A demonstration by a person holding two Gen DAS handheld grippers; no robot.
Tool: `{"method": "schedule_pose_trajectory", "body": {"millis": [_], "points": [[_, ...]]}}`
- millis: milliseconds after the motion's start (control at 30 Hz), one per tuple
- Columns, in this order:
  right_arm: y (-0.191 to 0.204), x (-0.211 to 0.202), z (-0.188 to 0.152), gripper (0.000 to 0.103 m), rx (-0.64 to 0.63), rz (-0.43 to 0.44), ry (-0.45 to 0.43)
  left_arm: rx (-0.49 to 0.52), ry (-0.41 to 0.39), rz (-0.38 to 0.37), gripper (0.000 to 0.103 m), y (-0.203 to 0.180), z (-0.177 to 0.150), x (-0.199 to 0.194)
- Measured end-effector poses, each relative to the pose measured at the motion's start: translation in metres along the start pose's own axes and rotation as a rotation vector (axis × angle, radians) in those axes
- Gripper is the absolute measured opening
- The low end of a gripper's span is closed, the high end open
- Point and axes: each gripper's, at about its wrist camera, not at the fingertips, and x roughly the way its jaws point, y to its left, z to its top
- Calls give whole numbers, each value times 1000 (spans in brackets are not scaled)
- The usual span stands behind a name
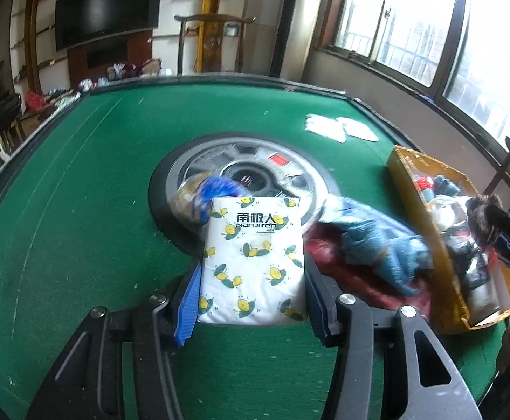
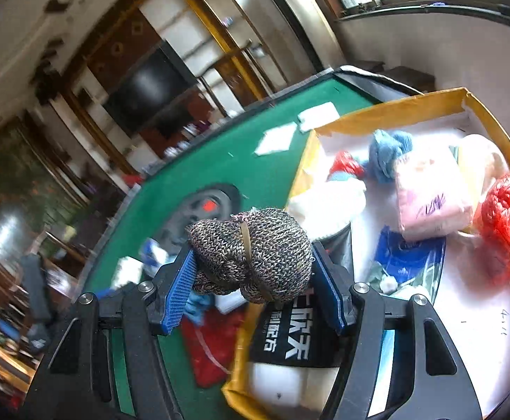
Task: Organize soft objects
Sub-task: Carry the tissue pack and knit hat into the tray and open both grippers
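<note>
My left gripper (image 1: 253, 273) is shut on a white packet with a lemon print (image 1: 253, 259), held over the green table (image 1: 80, 192). My right gripper (image 2: 255, 269) is shut on a dark speckled knitted bundle (image 2: 255, 248) tied with a band, held above the near edge of the yellow cardboard box (image 2: 388, 108). The box also shows at the right of the left wrist view (image 1: 412, 171), with the right gripper and bundle (image 1: 484, 217) over it. It holds several soft items: blue yarn (image 2: 388, 150), a pink packet (image 2: 430, 189), a red bag (image 2: 507, 217), a black packet (image 2: 290, 343).
On the table lie a blue knitted cloth (image 1: 381, 241) over a dark red cloth (image 1: 353, 280), a blue and yellow bagged item (image 1: 199, 196), and white sheets (image 1: 339, 126). A round grey hub (image 1: 244, 171) sits in the table's middle. Chairs and shelves stand beyond.
</note>
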Motion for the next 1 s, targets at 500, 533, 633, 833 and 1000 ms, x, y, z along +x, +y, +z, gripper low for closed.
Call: {"method": "schedule_pose_trajectory", "body": {"millis": [500,533,633,833,1000], "points": [[-75,-37,70,63,103,-318,-130,205,54,-292,53,-170,28,1],[-81,-37,72,63,104,-349,-125,228,58,-306,53,-186,27,2],[-96,-37,73,63,122,-371,-112,283,86,-344,53,-221,20,10],[-109,-31,78,63,152,-360,-94,338,139,-348,53,-255,2,38],[-111,-22,80,64,145,-352,-80,365,109,-337,53,-262,-3,38]]}}
